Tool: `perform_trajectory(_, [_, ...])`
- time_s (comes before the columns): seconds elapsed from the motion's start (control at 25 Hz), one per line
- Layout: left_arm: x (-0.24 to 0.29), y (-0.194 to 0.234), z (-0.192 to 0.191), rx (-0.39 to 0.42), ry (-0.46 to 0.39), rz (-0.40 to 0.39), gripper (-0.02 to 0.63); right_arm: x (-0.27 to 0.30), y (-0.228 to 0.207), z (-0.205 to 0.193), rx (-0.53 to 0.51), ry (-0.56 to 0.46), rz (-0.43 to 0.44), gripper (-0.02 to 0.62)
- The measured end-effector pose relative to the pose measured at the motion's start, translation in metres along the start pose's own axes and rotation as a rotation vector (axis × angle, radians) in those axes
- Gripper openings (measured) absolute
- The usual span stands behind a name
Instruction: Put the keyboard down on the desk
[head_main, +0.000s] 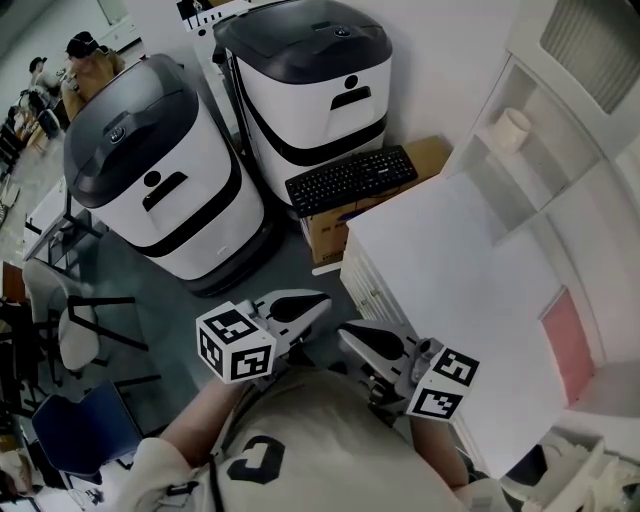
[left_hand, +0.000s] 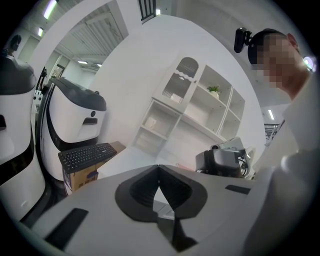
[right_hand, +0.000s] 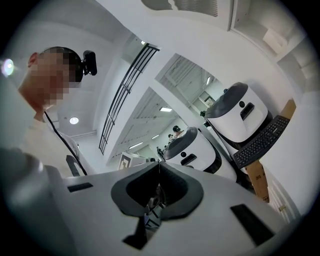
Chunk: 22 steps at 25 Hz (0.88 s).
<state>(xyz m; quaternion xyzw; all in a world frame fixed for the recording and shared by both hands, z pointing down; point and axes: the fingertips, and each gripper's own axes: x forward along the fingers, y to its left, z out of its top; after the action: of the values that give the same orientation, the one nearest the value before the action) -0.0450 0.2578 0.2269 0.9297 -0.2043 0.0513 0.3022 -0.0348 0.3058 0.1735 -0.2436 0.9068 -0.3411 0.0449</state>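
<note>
**On the cardboard box beside the desk: the keyboard, not taken up yet**

On top of a brown cardboard box (head_main: 325, 235), low on the floor, lies the black keyboard (head_main: 351, 180). The box stands between two big white machines with dark lids (head_main: 150, 180) and the corner of the white desk (head_main: 450, 270).

My left gripper (head_main: 318, 300) and my right gripper (head_main: 348, 337) are both near my body and well apart from the keyboard. On each one the jaws are closed together and nothing is between them. I must open them before I can take anything.

I judge that the keyboard is light and stiff, a long flat piece of plastic, so it should not bend when I lift it. Its edges look smooth and thin, so it may slip or turn if I hold it at one place only. The keys can be pressed down or pulled off, so I would not pinch on them. I think the best is to take the two short ends, one gripper on each, and to keep it level.

What stands in the way: the nearer machine (head_main: 320, 80) is just behind the keyboard, so there is little room on the far side. The corner of the desk is near the right end of the keyboard. On the desk, the part near me is bare. Further back is a white shelf (head_main: 560, 130) with a small cup (head_main: 513, 128), and to the right lies a pink sheet (head_main: 565, 340).
</note>
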Motion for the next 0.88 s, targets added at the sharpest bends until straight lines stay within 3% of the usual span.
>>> perform_trajectory(0.36, [0.019, 0.043, 0.014, -0.033, 0.002, -0.051, 0.014, 0.017, -0.035, 0.007, 0.015, 0.017, -0.107, 0.023])
perform_trajectory(0.52, [0.024, 0.069, 0.029, -0.027, 0.013, -0.068, 0.014, 0.033, -0.062, 0.03, 0.02, -0.028, -0.166, 0.023])
perform_trajectory(0.88, [0.01, 0.156, 0.054, -0.042, 0.04, -0.023, 0.014, 0.087, -0.105, 0.036, 0.088, 0.02, -0.222, 0.023])
